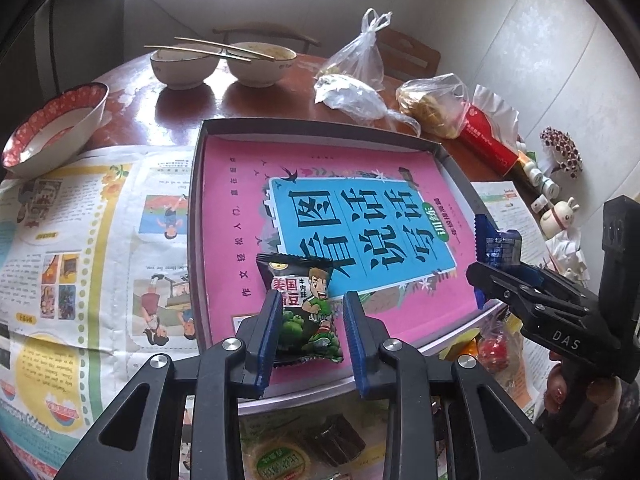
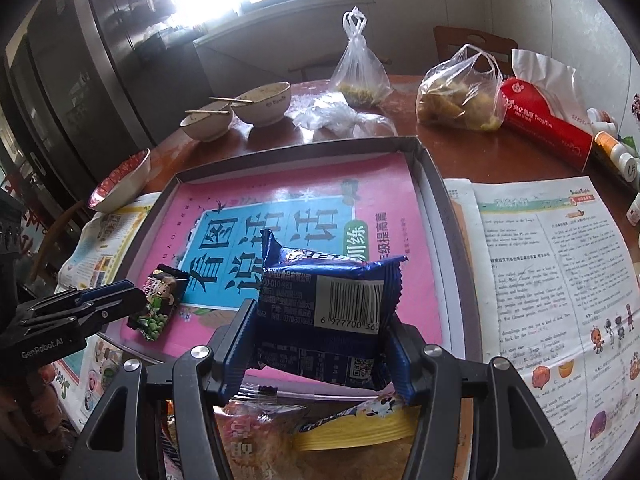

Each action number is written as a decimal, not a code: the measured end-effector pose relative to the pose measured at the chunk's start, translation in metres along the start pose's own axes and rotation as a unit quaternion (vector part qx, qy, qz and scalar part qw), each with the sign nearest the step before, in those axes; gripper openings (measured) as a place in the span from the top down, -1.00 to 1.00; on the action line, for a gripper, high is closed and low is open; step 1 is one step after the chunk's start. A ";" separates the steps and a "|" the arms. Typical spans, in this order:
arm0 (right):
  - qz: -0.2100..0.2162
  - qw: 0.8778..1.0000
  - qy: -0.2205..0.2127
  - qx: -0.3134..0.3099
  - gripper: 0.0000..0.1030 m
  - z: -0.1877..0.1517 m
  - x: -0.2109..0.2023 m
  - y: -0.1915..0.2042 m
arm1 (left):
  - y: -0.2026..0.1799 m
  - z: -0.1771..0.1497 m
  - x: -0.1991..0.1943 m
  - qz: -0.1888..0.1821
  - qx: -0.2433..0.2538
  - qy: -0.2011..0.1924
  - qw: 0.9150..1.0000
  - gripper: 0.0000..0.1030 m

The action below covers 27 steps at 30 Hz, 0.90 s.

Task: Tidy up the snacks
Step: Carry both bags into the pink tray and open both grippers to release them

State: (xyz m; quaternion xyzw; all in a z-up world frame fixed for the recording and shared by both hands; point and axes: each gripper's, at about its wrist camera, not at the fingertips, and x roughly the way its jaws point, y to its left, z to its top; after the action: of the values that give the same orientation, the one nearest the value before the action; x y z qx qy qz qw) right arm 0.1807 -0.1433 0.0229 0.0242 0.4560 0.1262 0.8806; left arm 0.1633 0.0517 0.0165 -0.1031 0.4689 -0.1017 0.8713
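Your left tongs sit low over the near edge of a shallow grey box on the worktop, their blue pads spread apart on either side of a small black snack packet printed with a cartoon boy and green peas. The packet lies on the pink book cover lining the box floor, and there is a visible gap between it and the right pad; you are not gripping it.

Your right tongs are clamped on a blue snack packet, barcode side up, held above the box's near edge. Beneath them lie more snacks, outside the box on the near side.

Newspaper is spread under the box. Further back stand two bowls with chopsticks, a red-rimmed bowl, clear plastic bags and a red package.
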 end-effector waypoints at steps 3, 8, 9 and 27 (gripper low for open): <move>-0.001 1.000 0.006 -0.003 -0.13 0.000 0.003 0.000 | -0.001 0.000 0.002 0.002 0.001 0.001 1.000 0.38; -0.005 1.000 0.018 -0.012 -0.13 -0.001 0.009 0.001 | -0.002 0.000 0.003 0.008 0.003 0.003 1.000 0.38; -0.005 1.000 0.019 -0.012 -0.13 -0.001 0.009 0.002 | -0.002 -0.001 0.002 0.008 0.004 0.003 1.000 0.38; 0.009 1.000 0.016 -0.005 -0.16 -0.002 0.002 0.000 | -0.002 -0.005 0.004 0.022 0.003 0.016 1.000 0.26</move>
State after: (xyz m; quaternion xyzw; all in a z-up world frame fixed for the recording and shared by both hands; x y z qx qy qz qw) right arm 0.1801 -0.1428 0.0198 0.0219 0.4694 0.1364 0.8721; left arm 0.1610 0.0483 0.0111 -0.0881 0.4844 -0.0855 0.8662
